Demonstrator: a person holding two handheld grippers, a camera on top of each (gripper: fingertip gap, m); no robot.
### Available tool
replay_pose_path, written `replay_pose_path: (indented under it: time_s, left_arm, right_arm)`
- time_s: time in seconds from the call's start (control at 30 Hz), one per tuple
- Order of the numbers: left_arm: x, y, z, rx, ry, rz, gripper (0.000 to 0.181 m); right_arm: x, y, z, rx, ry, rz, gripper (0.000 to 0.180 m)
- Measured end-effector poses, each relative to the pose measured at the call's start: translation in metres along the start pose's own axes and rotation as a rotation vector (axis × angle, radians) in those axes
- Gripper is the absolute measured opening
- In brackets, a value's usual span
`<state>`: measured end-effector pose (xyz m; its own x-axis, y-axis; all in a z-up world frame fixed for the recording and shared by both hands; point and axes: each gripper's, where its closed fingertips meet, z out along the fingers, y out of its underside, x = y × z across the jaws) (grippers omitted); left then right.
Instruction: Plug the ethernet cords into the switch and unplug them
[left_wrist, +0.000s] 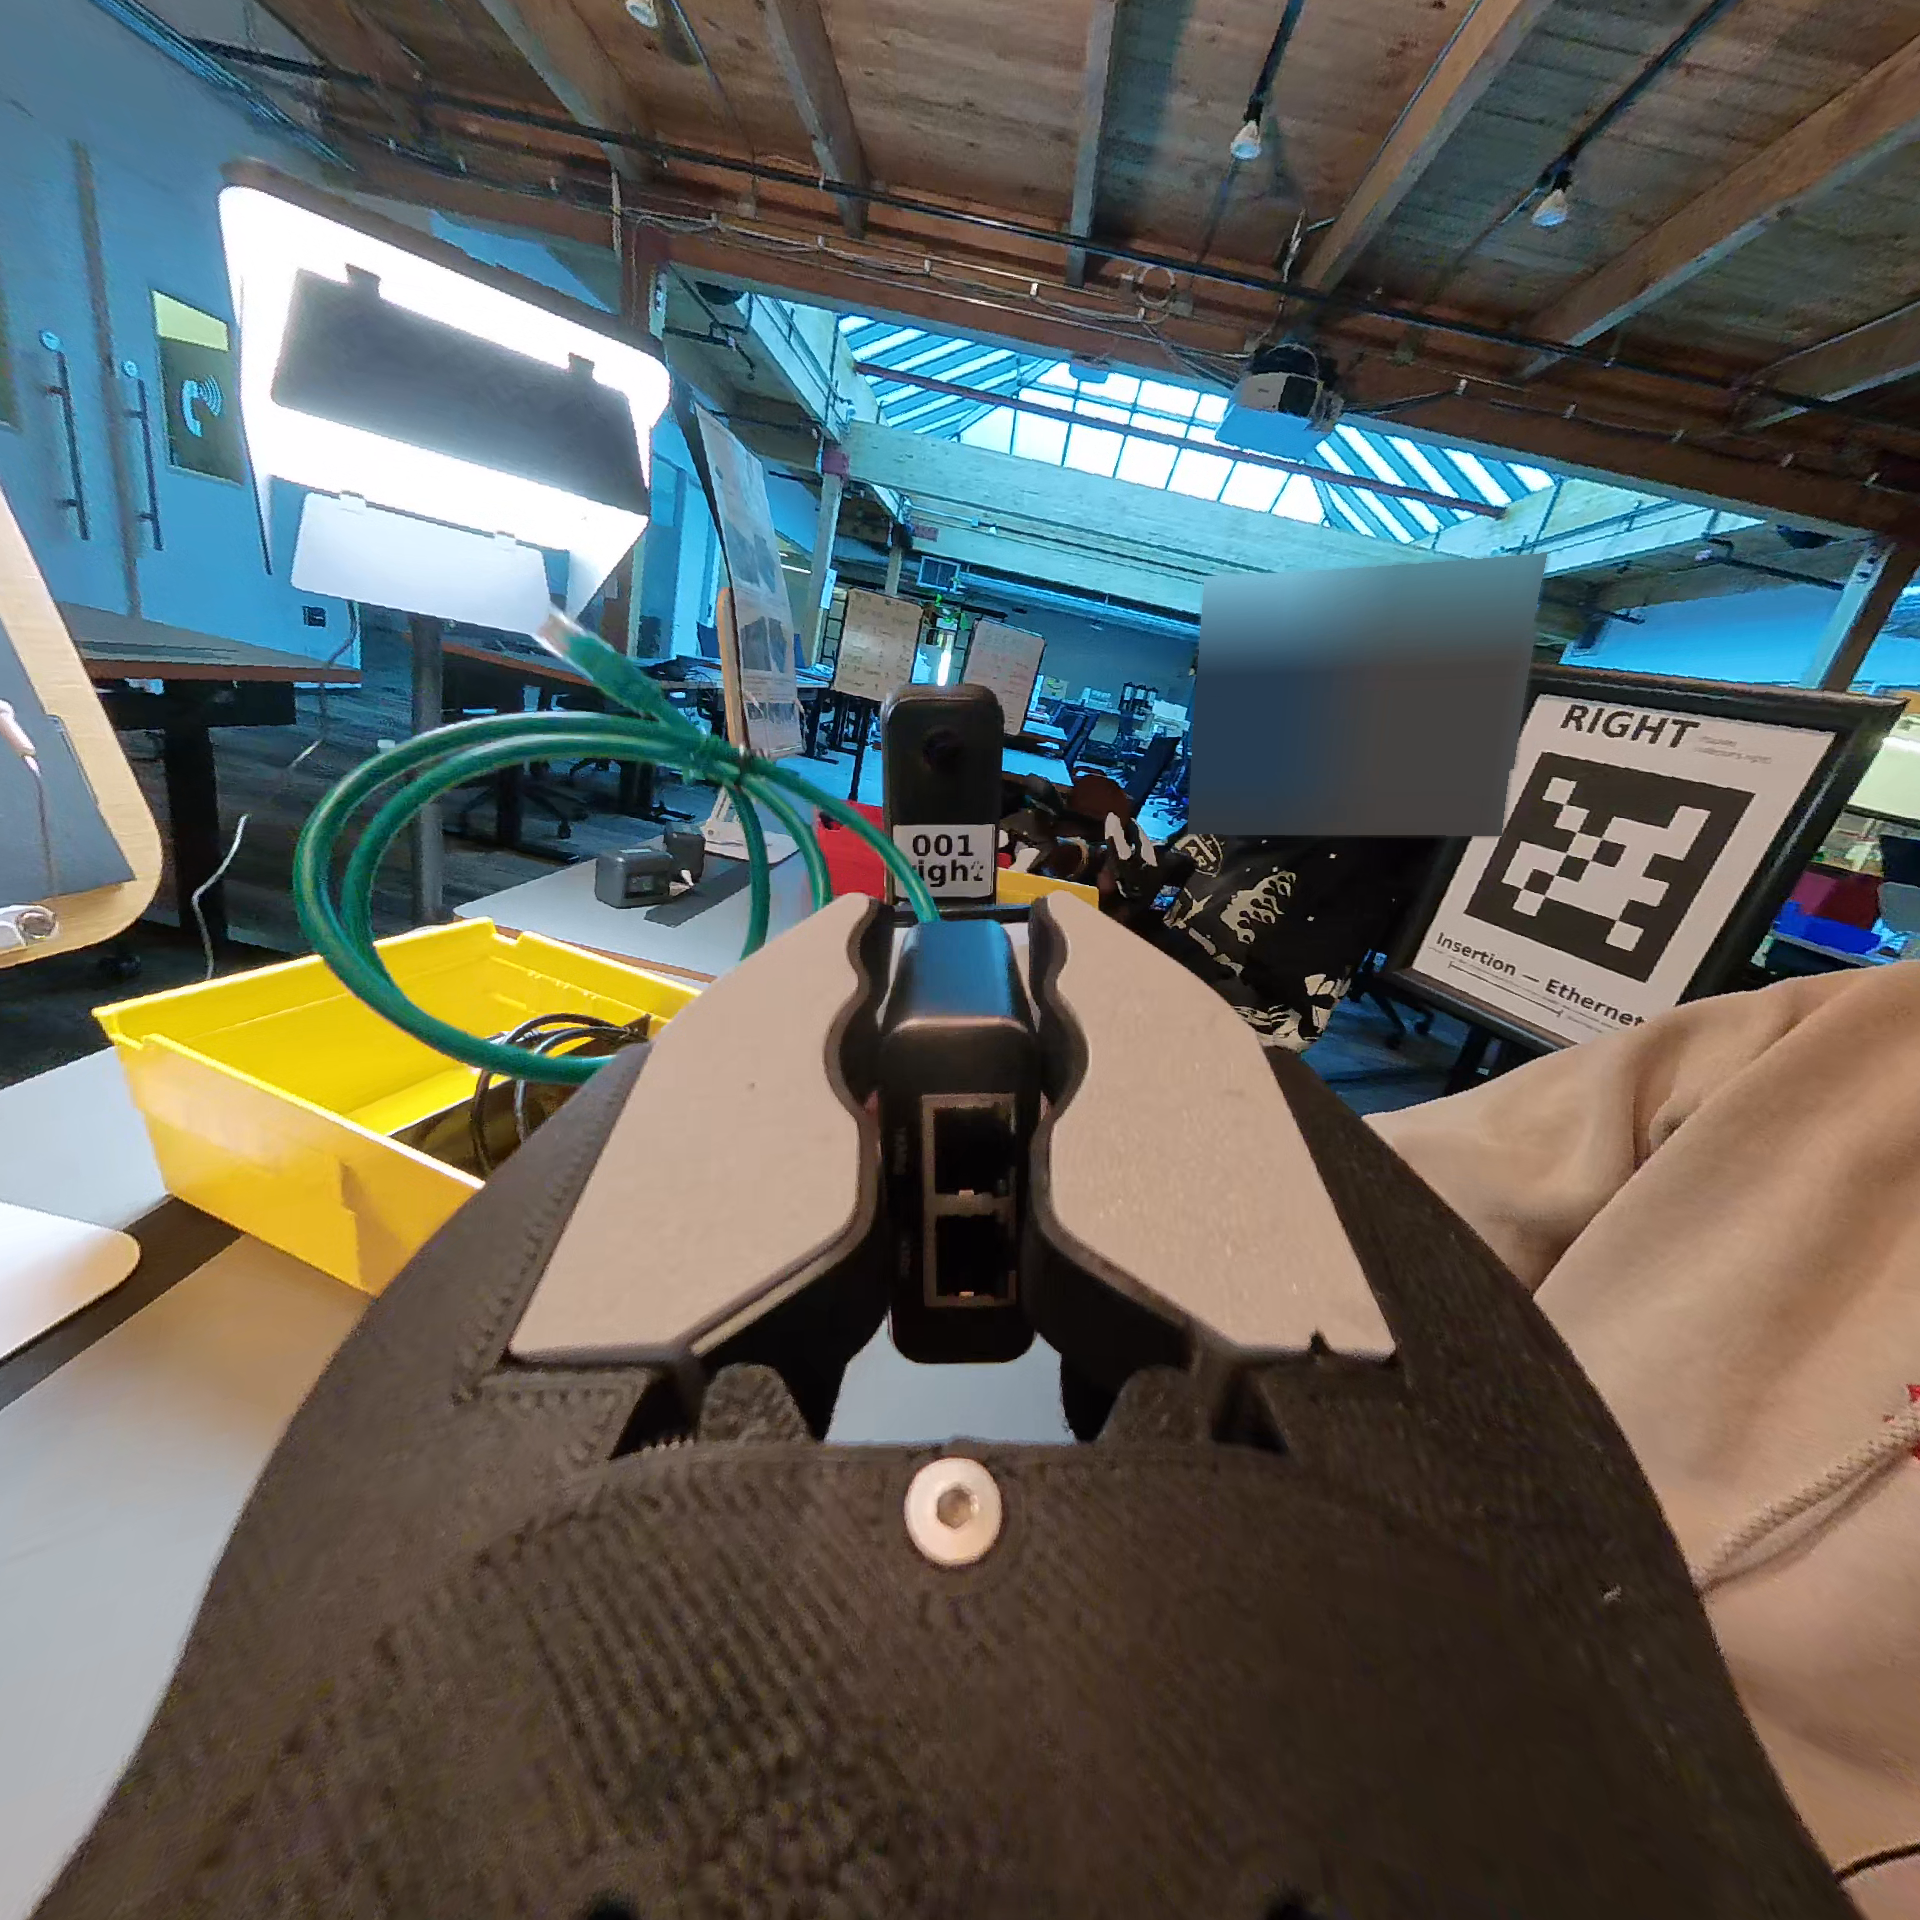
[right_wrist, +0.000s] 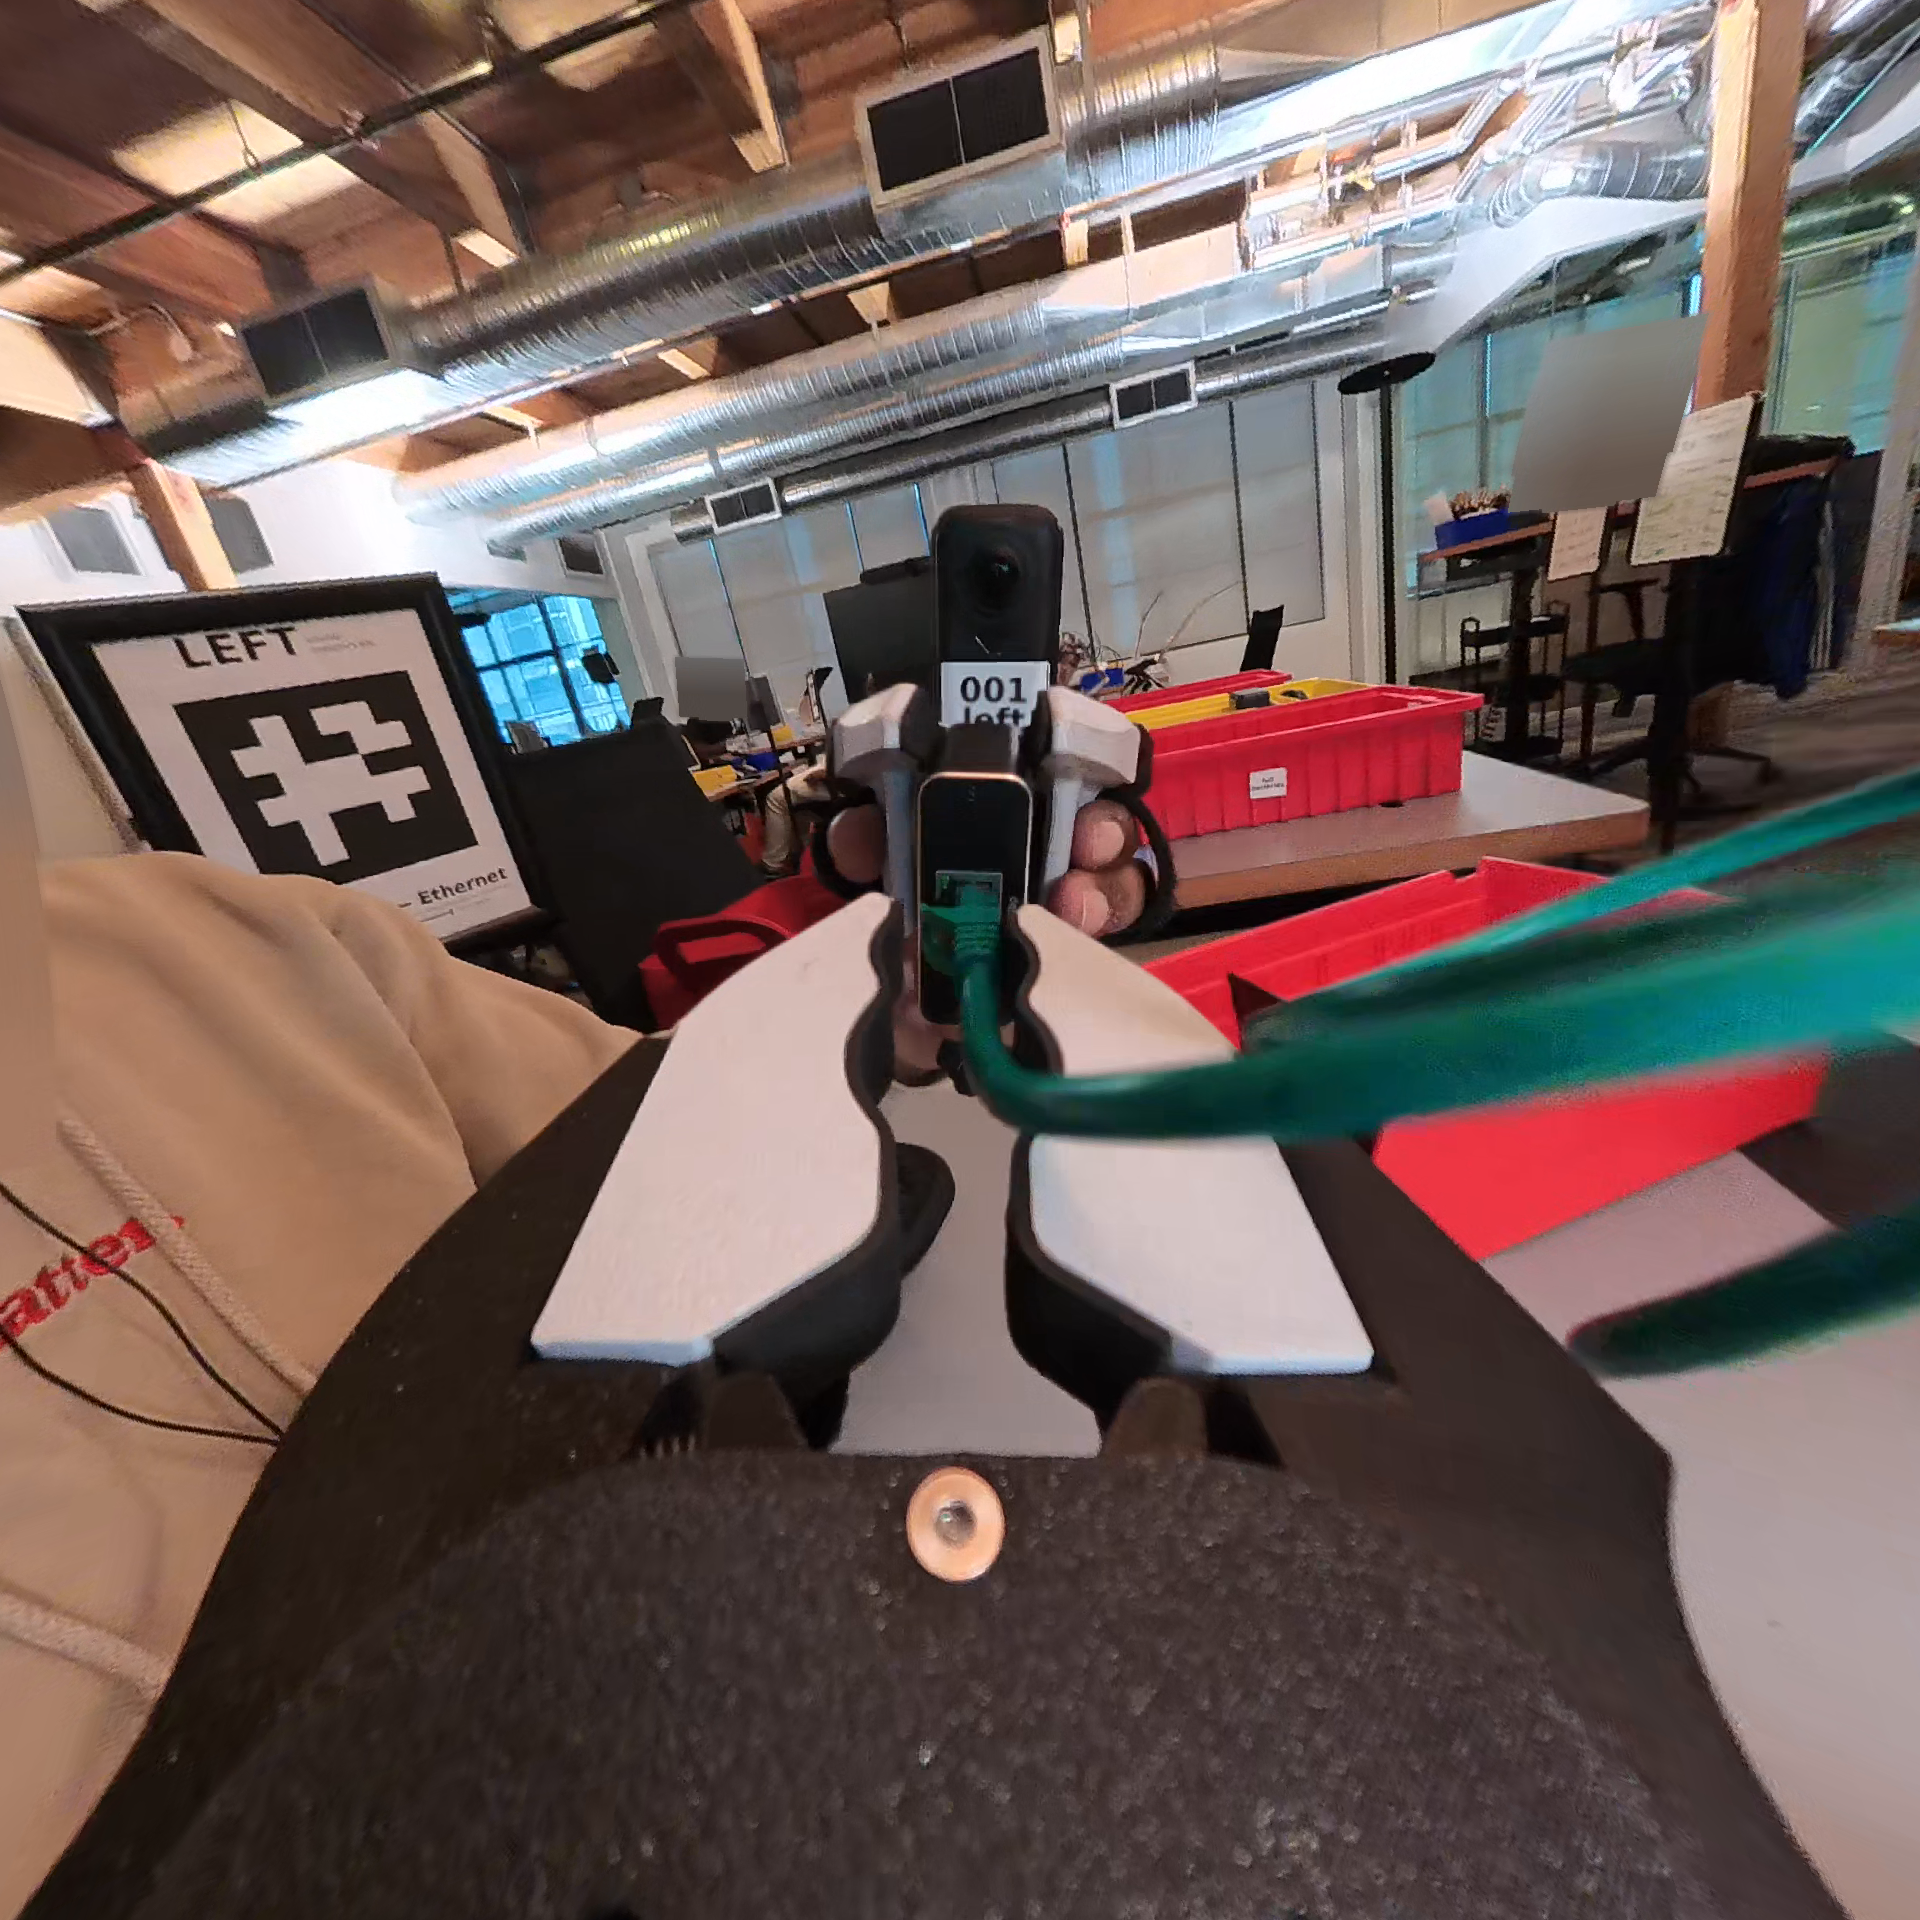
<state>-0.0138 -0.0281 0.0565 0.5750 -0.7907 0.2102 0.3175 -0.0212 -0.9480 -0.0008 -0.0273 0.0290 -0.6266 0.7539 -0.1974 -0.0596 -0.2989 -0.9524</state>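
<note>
My left gripper (left_wrist: 956, 1049) pinches the black switch (left_wrist: 961, 1143) at frame centre. My right gripper (right_wrist: 956, 966) is pressed onto the green ethernet cord (right_wrist: 1143, 1091), its plug (right_wrist: 961, 914) seated in the switch (right_wrist: 971, 831); cord loops upper left above a yellow bin (left_wrist: 260, 1101).

Green cord (right_wrist: 1195, 1091) loops across the space beside the right tongs (right_wrist: 951, 940).

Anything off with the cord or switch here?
Nothing damaged. The green ethernet cord is coiled and tied in a loop; one plug sits in the switch gripped by the left claw, its other plug pokes up free in the air.
</note>
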Motion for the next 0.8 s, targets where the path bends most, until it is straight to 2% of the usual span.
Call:
replay_pose_path:
  time_s: [0.23, 0.47, 0.6, 0.67, 0.73, 0.8]
  left_arm:
    - [0.002, 0.004, 0.004, 0.000, 0.008, -0.010, 0.027]
    - [0.006, 0.003, 0.005, 0.010, 0.016, 0.017, 0.027]
    - [0.014, 0.007, 0.007, -0.029, 0.061, 0.034, 0.045]
    - [0.018, 0.012, 0.010, -0.059, 0.069, 0.050, 0.042]
    - [0.017, 0.019, 0.014, -0.086, 0.043, 0.094, 0.029]
    - [0.015, 0.020, 0.013, -0.105, 0.023, 0.114, 0.027]
  right_arm:
    - [-0.001, 0.010, 0.005, -0.042, 0.002, -0.021, 0.015]
    - [-0.004, 0.002, 0.004, -0.041, 0.020, -0.086, 0.013]
    - [-0.013, -0.016, -0.001, 0.051, -0.019, -0.055, 0.013]
    - [-0.014, -0.015, -0.001, 0.039, -0.025, -0.049, 0.013]
    - [-0.014, -0.008, 0.002, -0.002, -0.017, -0.061, 0.013]
    - [-0.012, -0.007, 0.003, -0.021, -0.008, -0.051, 0.014]
